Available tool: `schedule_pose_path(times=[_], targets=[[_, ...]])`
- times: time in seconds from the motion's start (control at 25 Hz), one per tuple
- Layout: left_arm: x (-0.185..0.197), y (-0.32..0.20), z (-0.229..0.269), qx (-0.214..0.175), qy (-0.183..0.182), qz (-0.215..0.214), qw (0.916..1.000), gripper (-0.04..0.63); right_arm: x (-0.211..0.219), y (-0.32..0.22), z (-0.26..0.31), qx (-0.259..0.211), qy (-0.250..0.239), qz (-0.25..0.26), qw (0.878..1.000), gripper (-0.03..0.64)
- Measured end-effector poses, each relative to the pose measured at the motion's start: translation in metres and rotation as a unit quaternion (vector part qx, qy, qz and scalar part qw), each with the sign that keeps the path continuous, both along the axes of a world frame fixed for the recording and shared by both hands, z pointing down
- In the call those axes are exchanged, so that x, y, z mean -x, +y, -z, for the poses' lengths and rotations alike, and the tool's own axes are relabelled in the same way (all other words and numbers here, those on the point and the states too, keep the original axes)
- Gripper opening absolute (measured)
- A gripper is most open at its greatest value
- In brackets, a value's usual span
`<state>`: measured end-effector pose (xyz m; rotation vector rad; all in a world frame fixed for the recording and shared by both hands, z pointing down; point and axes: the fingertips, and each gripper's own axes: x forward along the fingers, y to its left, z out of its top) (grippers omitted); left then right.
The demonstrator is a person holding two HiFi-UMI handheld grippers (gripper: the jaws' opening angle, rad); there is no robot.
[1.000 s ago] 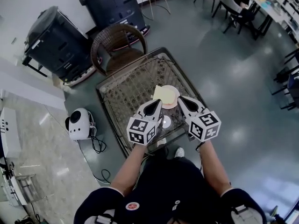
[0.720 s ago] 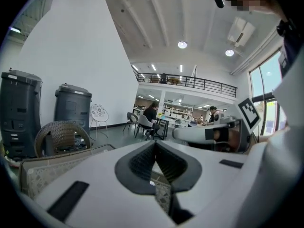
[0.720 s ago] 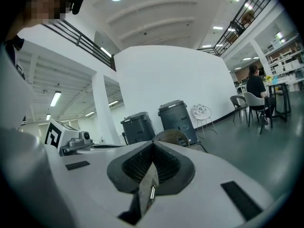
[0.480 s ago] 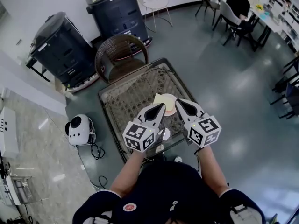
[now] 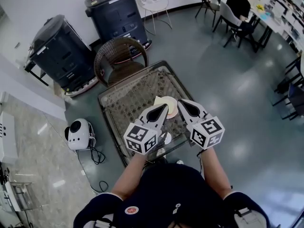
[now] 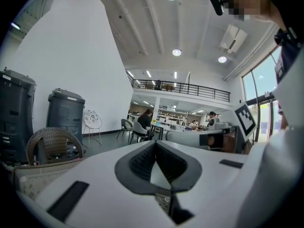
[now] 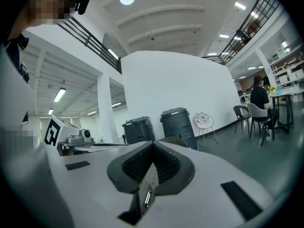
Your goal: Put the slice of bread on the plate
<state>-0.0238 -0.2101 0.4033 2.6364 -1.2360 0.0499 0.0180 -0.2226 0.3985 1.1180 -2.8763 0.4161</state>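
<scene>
The slice of bread (image 5: 160,101) lies on the plate (image 5: 173,111) in the middle of the wicker bench (image 5: 127,97), so the task looks done. The left gripper (image 5: 162,109) and right gripper (image 5: 184,104) hover just on its near side, fingers pressed together and holding nothing.

The person held both arms out in front of the body; the left forearm (image 5: 127,174) ran up to the left gripper (image 5: 164,107), the right forearm (image 5: 214,169) to the right gripper (image 5: 181,102); the two grippers sat side by side, close but apart, their tips angled slightly toward each other; each carried its marker cube (image 5: 141,137) at the rear, nearest the wrist; both pointed close to level; in the left gripper view the jaws met at the tip with nothing between them; in the right gripper view the jaws were likewise together and empty.
</scene>
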Motion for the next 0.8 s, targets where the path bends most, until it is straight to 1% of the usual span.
schedule_pose_path(times=[0.8], targets=[[-0.0046,-0.0045,0.0000,-0.003,-0.005,0.002,1.0000,0.008,-0.0017,-0.0017,0.0061,-0.014,0.000,0.014,1.000,0.006]])
